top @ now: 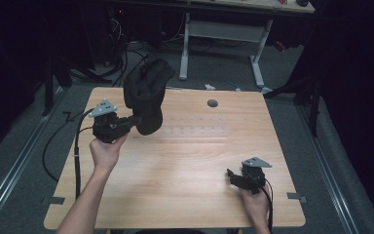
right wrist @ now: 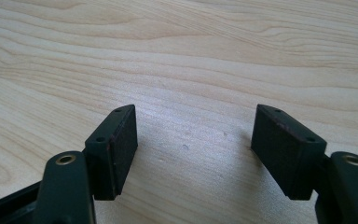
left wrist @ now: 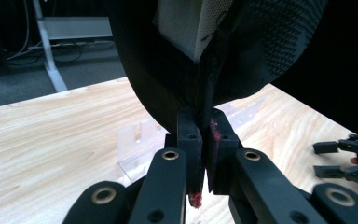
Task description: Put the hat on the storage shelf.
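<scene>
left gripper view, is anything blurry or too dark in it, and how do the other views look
Left gripper view: the black bag is close, soft and underlit, while the table is bright. High view: dim surroundings, table evenly lit. Right gripper view: wood grain sharp, the right hand-held gripper slightly soft.

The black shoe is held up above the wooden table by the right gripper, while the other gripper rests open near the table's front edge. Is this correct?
Not quite: the left gripper holds the black shoe above the wooden table, as the high view shows. The one resting open near the front edge is the right gripper.
</scene>
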`<state>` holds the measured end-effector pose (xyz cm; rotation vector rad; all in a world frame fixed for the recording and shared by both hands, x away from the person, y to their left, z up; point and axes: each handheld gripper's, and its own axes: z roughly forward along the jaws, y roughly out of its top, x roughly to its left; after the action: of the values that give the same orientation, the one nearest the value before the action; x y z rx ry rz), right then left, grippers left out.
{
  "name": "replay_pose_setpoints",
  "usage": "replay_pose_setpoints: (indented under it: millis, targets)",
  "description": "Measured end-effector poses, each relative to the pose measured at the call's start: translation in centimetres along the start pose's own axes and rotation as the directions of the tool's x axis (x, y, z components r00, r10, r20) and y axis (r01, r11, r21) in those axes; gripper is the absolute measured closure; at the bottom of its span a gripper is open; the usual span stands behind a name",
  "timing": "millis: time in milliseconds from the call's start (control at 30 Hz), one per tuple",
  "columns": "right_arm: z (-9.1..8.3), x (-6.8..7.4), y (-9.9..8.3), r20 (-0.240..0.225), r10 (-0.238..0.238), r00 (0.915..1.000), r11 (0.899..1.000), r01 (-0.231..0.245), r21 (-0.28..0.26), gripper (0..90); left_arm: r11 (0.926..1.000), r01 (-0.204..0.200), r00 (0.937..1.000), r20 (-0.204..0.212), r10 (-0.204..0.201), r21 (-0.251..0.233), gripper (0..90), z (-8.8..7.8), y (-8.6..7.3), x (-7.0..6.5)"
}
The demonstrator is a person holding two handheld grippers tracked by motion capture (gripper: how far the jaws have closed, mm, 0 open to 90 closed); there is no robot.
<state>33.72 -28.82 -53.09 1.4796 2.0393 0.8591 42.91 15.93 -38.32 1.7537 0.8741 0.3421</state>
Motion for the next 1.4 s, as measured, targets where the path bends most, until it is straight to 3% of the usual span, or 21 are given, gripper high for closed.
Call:
replay_pose_setpoints:
  millis: [233,567,1233,1400]
  targets:
    - [0.0,0.0,0.0,0.0,-0.001,1.0,1.0,0.001,-0.001,31.4,0.9999,0.001,0.999,-0.045,0.0,0.011,86.1,1.6,-0.1,0.5]
    - [0.0,0.0,0.0,0.0,-0.002,1.0,1.0,0.002,-0.001,31.4,0.9994,-0.006,0.9977,-0.068,0.009,0.034,86.1,3.0,-0.6,0.7]
    - [0.0,0.1,0.0,0.001,-0.001,1.0,1.0,0.001,0.0,31.4,0.9965,0.006,0.9963,-0.086,0.001,0.083,86.0,5.1,-1.9,0.8]
    - [0.0,0.1,0.0,0.001,-0.002,1.0,1.0,0.002,-0.001,31.4,0.9948,0.026,0.9965,-0.082,-0.018,0.099,85.9,5.5,-2.6,1.0]
